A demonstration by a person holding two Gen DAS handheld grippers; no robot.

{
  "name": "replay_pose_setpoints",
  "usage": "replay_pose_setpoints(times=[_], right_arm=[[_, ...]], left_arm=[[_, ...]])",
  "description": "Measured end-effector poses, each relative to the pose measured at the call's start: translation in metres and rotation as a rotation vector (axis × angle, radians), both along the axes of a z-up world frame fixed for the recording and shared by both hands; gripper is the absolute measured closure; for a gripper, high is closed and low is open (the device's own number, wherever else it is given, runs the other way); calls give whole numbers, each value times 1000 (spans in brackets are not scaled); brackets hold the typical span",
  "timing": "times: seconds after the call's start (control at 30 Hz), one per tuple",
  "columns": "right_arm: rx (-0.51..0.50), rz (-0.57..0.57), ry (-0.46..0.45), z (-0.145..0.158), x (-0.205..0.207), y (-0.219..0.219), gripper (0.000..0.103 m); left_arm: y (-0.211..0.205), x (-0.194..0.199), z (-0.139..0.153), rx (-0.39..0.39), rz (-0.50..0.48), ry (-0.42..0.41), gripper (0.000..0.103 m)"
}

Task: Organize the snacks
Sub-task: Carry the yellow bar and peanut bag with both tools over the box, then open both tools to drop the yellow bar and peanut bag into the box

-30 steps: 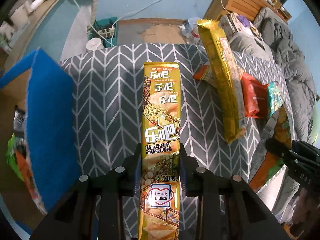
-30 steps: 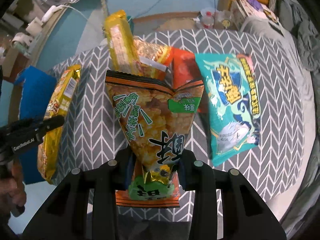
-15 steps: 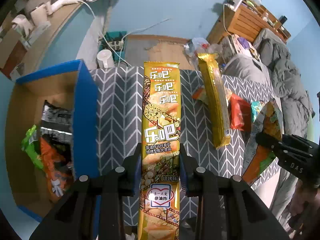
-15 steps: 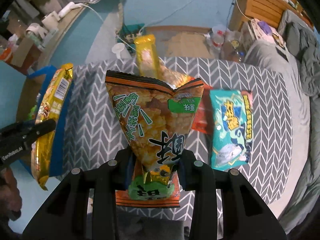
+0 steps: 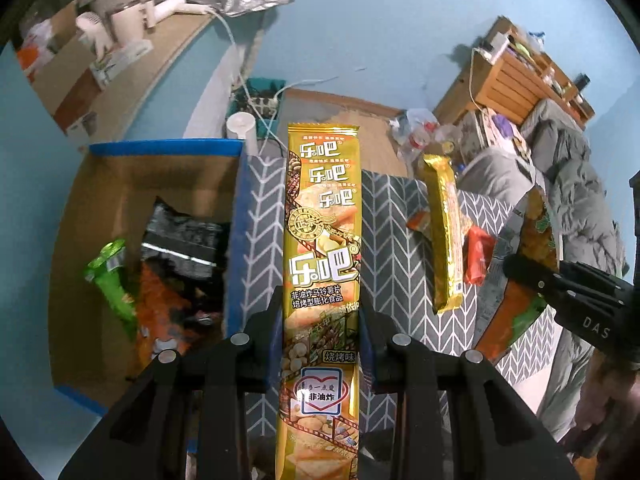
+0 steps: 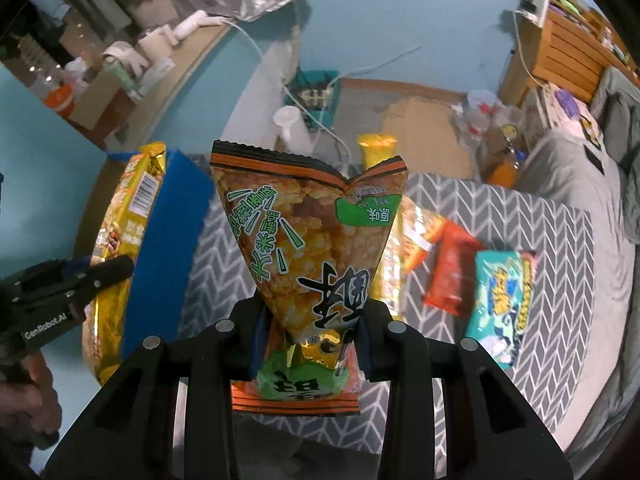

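My left gripper point(image 5: 320, 320) is shut on a long gold chip packet point(image 5: 322, 248), held high over the chevron cloth beside a blue-rimmed cardboard box point(image 5: 236, 216). That box holds a green bag point(image 5: 112, 280), a black bag point(image 5: 180, 236) and an orange bag point(image 5: 164, 312). My right gripper point(image 6: 310, 324) is shut on an orange and green rice-cracker bag point(image 6: 304, 232), pinched at its waist. In the right wrist view the left gripper point(image 6: 76, 280) with its gold packet point(image 6: 124, 240) hangs at the left by the box wall point(image 6: 168, 240). On the cloth lie a second gold packet point(image 5: 444, 232), a red packet point(image 6: 448, 276) and a teal bag point(image 6: 500, 304).
The grey chevron cloth point(image 5: 396, 264) covers a table. Behind it are a white cup point(image 5: 240, 124), a teal crate with cables point(image 5: 260, 100), a wooden shelf point(image 5: 516, 76) and grey bedding point(image 5: 572, 184). A person's hand point(image 6: 28, 404) holds the left gripper.
Both grippers have risen with their packets, so the table looks smaller. The left one swung toward the box, whose inside and bags have come into view.
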State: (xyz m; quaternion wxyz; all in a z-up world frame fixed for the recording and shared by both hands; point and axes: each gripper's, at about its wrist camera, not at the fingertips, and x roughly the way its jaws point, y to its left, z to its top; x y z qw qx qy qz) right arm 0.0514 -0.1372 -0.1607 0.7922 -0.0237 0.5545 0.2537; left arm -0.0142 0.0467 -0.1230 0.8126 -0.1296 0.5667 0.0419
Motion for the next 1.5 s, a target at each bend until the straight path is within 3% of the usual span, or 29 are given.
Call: replay_pose_setpoints(times=[0.27,0.53,0.83,1.2,1.5], right_arm=[[43,107,1,10,0,49,68],[60,226,2,16,-5,108,68],[76,343,20,21,-10,171,68],[42,440,90,-7,-19,244,68],[18,461,155,-33,-16,276,68]], left_arm=[[44,-16,9,-3,94,-8,71],[98,-36,14,47,186,-12,71],[145,-59,1,81,251,16,71],[179,-52,-36,98,287,53,71],[198,-42,-55,108,296,82,71]])
